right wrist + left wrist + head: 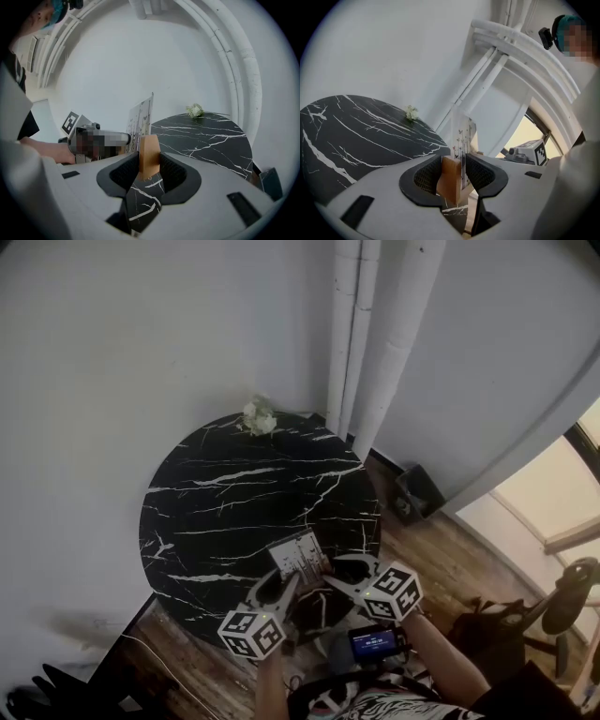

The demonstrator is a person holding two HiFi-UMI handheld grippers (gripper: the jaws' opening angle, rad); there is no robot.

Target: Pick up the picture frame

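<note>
Lift step: L claw (461, 177) + R claw (149, 165) each clamped tight on picture frame (300, 557), near desk (234, 507) edge. Next: raise both sides evenly, no tilt.

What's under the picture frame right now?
The black marble table lies below the picture frame. The spot straight beneath is covered by the frame and the jaws.

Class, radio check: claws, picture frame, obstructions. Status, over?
Left claw, right claw shut on picture frame wooden feet. Frame upright over marble table edge. Nothing blocking.
</note>
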